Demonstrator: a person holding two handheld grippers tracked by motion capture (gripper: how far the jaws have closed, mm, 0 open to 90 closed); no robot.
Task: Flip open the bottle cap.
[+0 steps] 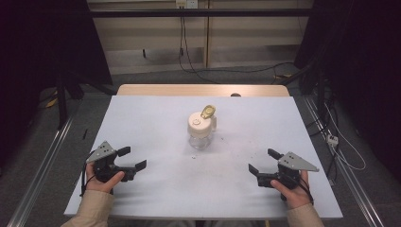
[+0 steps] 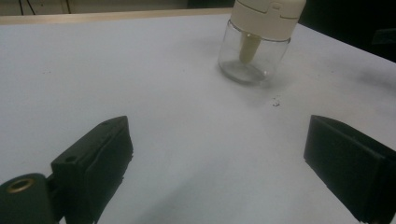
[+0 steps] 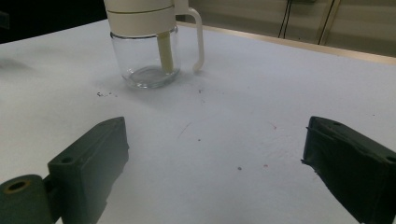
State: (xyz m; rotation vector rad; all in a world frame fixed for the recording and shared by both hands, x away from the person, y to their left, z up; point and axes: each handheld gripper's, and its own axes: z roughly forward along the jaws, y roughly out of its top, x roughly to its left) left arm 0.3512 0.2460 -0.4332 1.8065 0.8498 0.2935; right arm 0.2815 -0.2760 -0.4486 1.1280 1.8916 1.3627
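A clear glass jar with a cream lid and a gold flip tab stands upright near the middle of the white table. The jar sits far ahead and to the right in the left gripper view, apart from the jaws. In the right gripper view the jar stands ahead to the left, with a cream handle and an inner tube. My left gripper rests open at the front left. My right gripper rests open at the front right. Nothing is between either pair of jaws.
Small dark crumbs lie on the white cover near the jar. The wooden table edge shows at the back. Cables run over the floor beyond the table, and metal rails flank it.
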